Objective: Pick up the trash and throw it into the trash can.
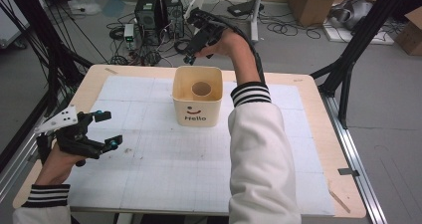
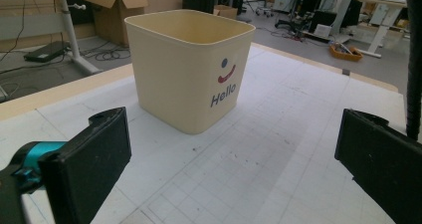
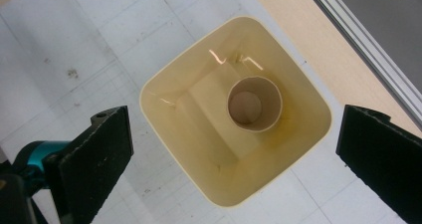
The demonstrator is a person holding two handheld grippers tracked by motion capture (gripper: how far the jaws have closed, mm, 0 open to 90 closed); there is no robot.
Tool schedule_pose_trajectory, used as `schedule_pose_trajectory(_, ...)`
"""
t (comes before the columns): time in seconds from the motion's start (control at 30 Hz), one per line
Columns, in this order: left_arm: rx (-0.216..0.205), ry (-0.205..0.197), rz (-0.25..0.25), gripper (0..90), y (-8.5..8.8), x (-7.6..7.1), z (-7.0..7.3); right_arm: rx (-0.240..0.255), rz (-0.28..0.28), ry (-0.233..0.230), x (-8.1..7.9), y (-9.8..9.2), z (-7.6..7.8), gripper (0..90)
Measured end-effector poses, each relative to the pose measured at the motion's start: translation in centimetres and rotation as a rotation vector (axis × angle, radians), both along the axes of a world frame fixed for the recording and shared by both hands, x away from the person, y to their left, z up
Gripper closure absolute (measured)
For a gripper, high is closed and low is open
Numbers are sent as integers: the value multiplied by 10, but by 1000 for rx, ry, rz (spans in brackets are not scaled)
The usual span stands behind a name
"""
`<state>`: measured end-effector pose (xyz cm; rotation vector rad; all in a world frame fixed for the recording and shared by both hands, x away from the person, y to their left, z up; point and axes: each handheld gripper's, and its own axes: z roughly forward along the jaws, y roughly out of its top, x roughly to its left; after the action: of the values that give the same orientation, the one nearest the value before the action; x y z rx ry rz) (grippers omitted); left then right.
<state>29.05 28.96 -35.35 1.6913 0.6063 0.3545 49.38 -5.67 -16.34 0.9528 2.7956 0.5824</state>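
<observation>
Near edge of the table (image 1: 308, 134): the left gripper (image 1: 107, 129) rests low over the gridded mat (image 1: 164, 169), jaws spread wide and empty. Mid-table: a cream bin (image 1: 197, 112) marked "Hello" stands upright, a cardboard tube (image 1: 201, 88) upright inside it. Beyond and above the bin's far rim: the right gripper (image 1: 191, 55), jaws likewise parted, holding nothing. If retrieval of the tube is intended, the right gripper should descend vertically, centred on the tube (image 3: 254, 104), clearing the bin walls (image 3: 199, 149). The right gripper view reveals the tube's hollow interior and its offset toward one wall; the left gripper view shows the bin (image 2: 191, 69) from outside, printed face and smile legible.
</observation>
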Motion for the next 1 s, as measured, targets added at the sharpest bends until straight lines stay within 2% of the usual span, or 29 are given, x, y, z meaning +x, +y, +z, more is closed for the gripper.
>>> schedule_pose_trajectory(0.1,-2,0,2,17,0,0,0,7,-6,-2,-2,-2,5,2)
schedule_pose_trajectory(0.2,1,1,3,17,0,0,-1,-16,-5,-9,-3,-3,12,2)
schedule_pose_trajectory(0.37,1,3,4,17,0,1,-1,22,-3,-28,-4,-3,25,2)
schedule_pose_trajectory(0.67,9,5,6,17,0,1,-1,20,-14,-41,-7,-8,27,2)
schedule_pose_trajectory(0.8,8,7,7,17,0,1,-1,19,-12,-65,-10,-13,29,2)
schedule_pose_trajectory(0.97,16,4,3,17,-2,1,-1,44,-10,-116,-22,-25,29,2)
schedule_pose_trajectory(1.0,12,3,4,17,-2,1,-1,57,-15,-114,-25,-28,29,3)
